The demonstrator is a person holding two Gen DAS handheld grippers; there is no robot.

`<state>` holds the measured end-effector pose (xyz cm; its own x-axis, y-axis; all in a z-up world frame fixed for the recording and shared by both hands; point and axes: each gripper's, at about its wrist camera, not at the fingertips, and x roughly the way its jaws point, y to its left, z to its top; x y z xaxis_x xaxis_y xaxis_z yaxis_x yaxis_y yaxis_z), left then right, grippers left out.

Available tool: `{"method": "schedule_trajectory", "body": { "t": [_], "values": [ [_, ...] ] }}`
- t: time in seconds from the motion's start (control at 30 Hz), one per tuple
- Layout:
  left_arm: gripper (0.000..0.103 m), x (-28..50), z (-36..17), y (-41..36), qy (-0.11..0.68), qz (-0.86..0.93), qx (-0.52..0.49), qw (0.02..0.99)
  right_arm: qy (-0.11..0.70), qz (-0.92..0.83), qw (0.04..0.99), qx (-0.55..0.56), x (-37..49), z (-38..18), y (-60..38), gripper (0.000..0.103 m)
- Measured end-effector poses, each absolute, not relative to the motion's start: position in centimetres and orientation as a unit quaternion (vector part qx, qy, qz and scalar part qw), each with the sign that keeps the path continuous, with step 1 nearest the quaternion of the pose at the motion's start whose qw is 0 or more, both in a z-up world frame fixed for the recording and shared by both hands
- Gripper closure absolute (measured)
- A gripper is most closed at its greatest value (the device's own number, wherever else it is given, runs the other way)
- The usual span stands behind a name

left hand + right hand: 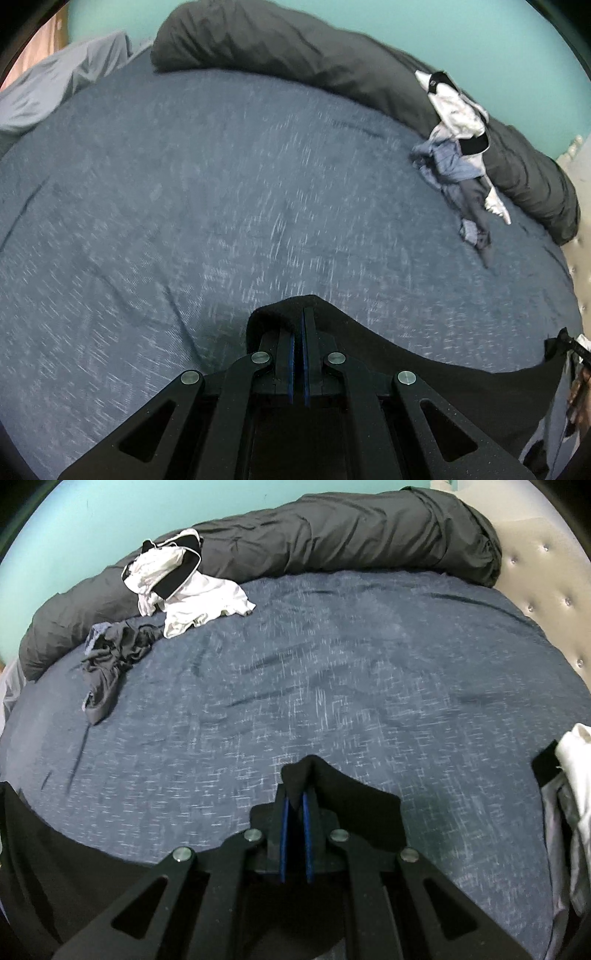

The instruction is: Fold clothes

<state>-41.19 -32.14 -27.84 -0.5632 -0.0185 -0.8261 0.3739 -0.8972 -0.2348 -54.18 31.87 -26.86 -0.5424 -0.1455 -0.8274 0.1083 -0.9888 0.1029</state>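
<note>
A black garment [424, 365] hangs over the blue bed sheet [221, 203], stretched between both grippers. My left gripper [298, 321] is shut on one corner of it, the cloth bunched over the fingertips and trailing off to the right. In the right wrist view my right gripper [296, 794] is shut on another corner of the black garment [343, 794], which drapes to the right and also runs along the lower left edge. Both grippers point down at the bed.
A pile of unfolded clothes lies at the far side: a white and black piece [184, 587] and a grey-blue crumpled piece [110, 653]. A rolled dark duvet [332, 535] lines the far edge. A tufted headboard [546, 583] stands at right. White and grey clothes [576, 797] hang at the right edge.
</note>
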Motion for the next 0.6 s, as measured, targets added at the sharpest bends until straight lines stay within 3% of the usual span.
{"method": "schedule_trajectory", "body": {
  "t": [0.07,0.13,0.23,0.27,0.3,0.6],
  "values": [
    [0.100,-41.1,-28.2,-32.1,0.204,-0.859,0.458,0.103,-0.044,-0.875,0.080,0.476,-54.3,-27.4,32.4,0.095],
    [0.097,-40.3,-27.8,-32.0,0.206,-0.861,0.455,0.100,-0.077,-0.870,0.095,0.479,-54.0,-27.6,33.0,0.086],
    [0.078,-38.6,-27.0,-32.1,0.216,-0.856,0.460,0.095,-0.105,-0.873,0.112,0.462,-52.2,-26.6,34.2,0.048],
    [0.068,-37.8,-26.6,-32.0,0.213,-0.855,0.463,0.094,-0.111,-0.874,0.116,0.458,-51.5,-26.3,34.5,0.048],
    [0.065,-37.0,-26.2,-31.8,0.212,-0.855,0.465,0.089,-0.118,-0.874,0.120,0.455,-50.7,-25.9,34.8,0.048],
    [0.058,-27.8,-23.4,-29.6,0.226,-0.863,0.445,0.075,-0.164,-0.870,0.149,0.441,-40.4,-23.7,35.8,0.044]
  ]
}}
